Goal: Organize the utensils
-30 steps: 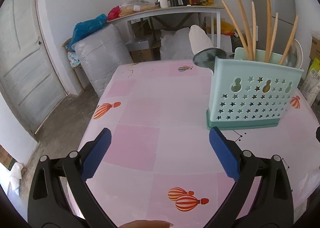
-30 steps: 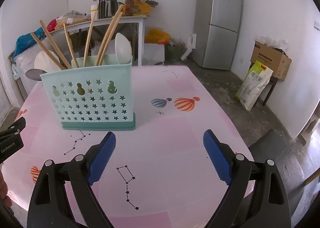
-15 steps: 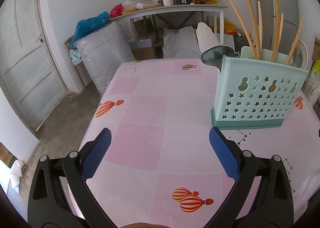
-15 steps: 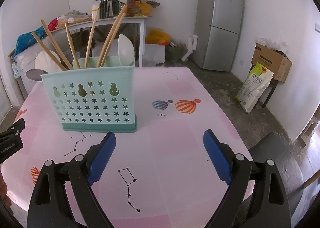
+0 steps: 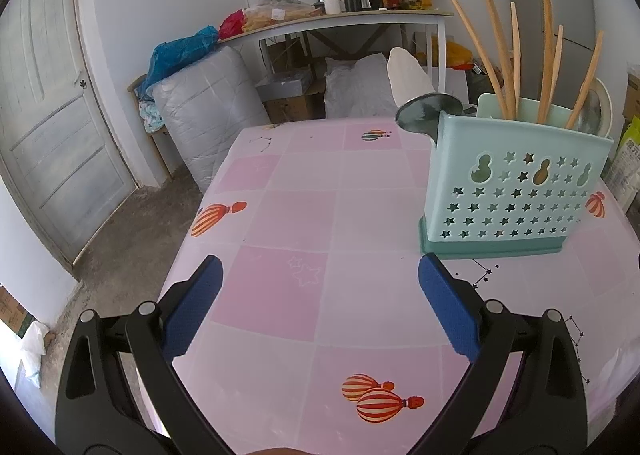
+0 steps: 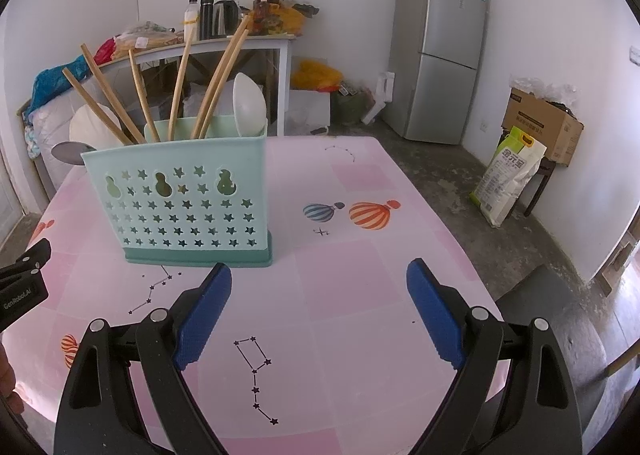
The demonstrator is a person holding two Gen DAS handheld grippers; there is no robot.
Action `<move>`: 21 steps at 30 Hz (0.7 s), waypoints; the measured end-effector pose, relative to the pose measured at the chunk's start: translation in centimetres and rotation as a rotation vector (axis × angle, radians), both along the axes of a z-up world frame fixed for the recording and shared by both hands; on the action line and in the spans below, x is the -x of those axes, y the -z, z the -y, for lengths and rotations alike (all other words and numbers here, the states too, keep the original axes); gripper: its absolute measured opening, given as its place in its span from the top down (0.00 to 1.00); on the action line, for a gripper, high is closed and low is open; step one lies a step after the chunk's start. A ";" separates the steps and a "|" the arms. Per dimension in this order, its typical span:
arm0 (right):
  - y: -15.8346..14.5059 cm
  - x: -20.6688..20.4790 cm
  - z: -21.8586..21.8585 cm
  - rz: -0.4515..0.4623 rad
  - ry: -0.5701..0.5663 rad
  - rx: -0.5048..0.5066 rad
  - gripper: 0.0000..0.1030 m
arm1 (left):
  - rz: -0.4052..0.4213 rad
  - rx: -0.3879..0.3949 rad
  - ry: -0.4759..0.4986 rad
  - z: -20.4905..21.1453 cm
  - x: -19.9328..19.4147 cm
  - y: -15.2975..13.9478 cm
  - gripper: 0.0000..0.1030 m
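- My left gripper (image 5: 320, 275) stands released: both blue pads are spread wide with only bare tablecloth showing between them. Nothing is grasped.
- My right gripper (image 6: 319, 279) is likewise released, jaws wide, nothing between the pads but the cloth.
- The utensil holder (image 6: 180, 199), a pale green plastic caddy with star and gourd cut-outs on a darker green base, stands upright on the table (image 5: 304, 215). From the left wrist it lies ahead and to the right of the pads; from the right wrist, ahead and to the left, its base just beyond the left pad.
- In the holder I count several wooden chopsticks (image 6: 180, 87), leaning at differing angles, handles rising well above the rim.
- A white spoon (image 6: 249, 105) stands bowl-up at one end of the holder. At the other end a second white spoon (image 6: 90, 125) and a metal spoon (image 6: 66, 153) project past the wall.
- I cannot tell which inner compartment holds which item.
- The table carries a pink checked cloth printed with balloons and constellations; I see no loose utensils on the visible part.
- The edge of the left gripper body shows at the left border of the right wrist view, apart from the holder.
- Background: a grey refrigerator (image 6: 440, 51), a cluttered side table (image 5: 340, 15), a door (image 5: 52, 115).
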State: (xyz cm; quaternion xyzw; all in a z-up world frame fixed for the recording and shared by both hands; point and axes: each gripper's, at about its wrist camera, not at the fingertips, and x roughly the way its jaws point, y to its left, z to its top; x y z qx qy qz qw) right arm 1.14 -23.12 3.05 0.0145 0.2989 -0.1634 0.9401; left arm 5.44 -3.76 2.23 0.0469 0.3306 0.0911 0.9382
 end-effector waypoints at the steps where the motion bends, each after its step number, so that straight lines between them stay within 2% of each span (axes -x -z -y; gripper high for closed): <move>1: 0.0 0.0 0.0 0.000 0.000 -0.001 0.16 | 0.000 -0.001 0.000 0.0 0.0 0.0 0.08; 21: 0.0 0.0 -0.1 0.001 0.001 0.000 0.16 | 0.002 -0.001 -0.007 -0.1 0.3 -0.2 0.08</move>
